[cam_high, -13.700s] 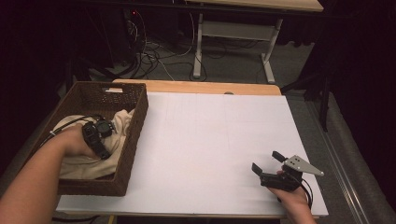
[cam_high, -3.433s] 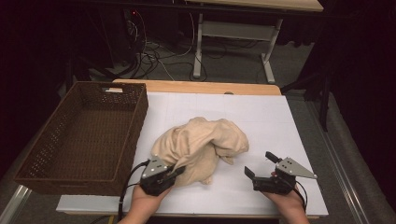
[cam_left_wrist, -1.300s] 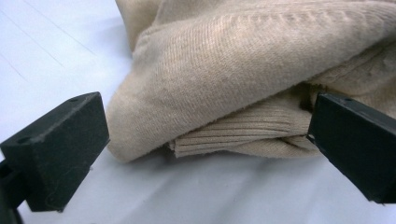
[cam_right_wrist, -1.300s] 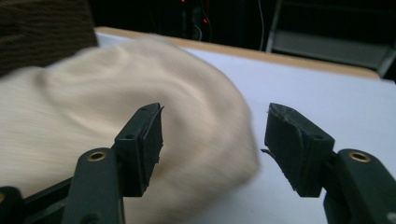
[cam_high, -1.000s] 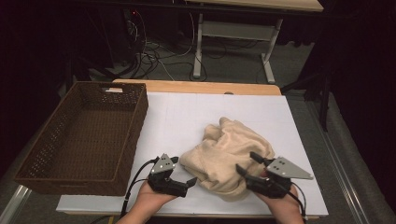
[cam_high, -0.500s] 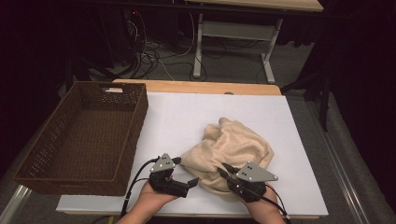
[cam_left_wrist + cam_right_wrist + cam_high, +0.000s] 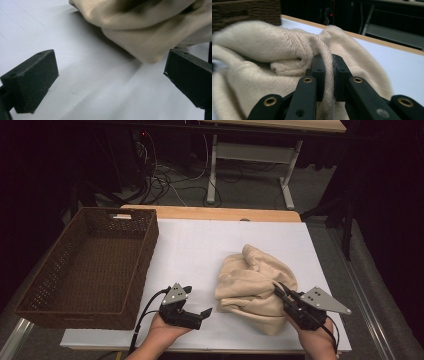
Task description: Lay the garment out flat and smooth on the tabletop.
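A crumpled beige knit sweater (image 7: 255,285) lies on the white table (image 7: 200,245), right of centre. My right gripper (image 7: 278,289) is at its near right edge. In the right gripper view the jaws have just been closing, and the right gripper (image 7: 329,62) is shut on a fold of the sweater (image 7: 274,50). My left gripper (image 7: 197,300) rests near the front edge, left of the sweater and apart from it. In the left gripper view the left gripper (image 7: 110,72) is open with only bare table between its jaws, and the sweater (image 7: 150,30) lies just beyond.
An empty brown wicker basket (image 7: 145,250) stands along the table's left side. Bare white surface lies between basket and sweater. Behind the table are cables on the floor and a desk frame (image 7: 250,155). Both forearms enter from the bottom edge.
The right gripper reached left into the sweater's near edge, closed on a fold, then drew back right with it. The sweater, once in the basket, lies on the table. The left gripper stayed put.
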`<action>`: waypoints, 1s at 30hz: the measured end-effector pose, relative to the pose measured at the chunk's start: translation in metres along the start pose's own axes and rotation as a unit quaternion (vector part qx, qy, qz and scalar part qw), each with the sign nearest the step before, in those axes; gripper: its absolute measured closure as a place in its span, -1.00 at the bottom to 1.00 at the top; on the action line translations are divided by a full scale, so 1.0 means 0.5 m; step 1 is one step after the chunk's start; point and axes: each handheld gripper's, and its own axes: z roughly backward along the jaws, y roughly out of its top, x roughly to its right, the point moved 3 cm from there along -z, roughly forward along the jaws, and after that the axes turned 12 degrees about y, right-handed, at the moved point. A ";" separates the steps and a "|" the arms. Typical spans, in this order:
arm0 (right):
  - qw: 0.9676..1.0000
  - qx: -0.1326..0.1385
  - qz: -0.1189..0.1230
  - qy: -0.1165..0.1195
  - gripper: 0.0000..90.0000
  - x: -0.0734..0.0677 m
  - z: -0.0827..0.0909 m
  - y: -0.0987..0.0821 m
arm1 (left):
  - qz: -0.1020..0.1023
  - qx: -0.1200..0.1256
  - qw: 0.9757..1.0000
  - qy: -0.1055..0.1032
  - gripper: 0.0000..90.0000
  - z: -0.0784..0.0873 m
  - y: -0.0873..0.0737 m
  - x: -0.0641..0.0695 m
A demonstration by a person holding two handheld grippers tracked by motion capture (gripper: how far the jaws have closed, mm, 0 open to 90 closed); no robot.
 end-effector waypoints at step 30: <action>0.988 -0.018 -0.111 -0.103 0.42 0.188 0.086 -0.101 | -0.013 0.017 0.999 -0.032 -1.00 0.000 0.000 0.020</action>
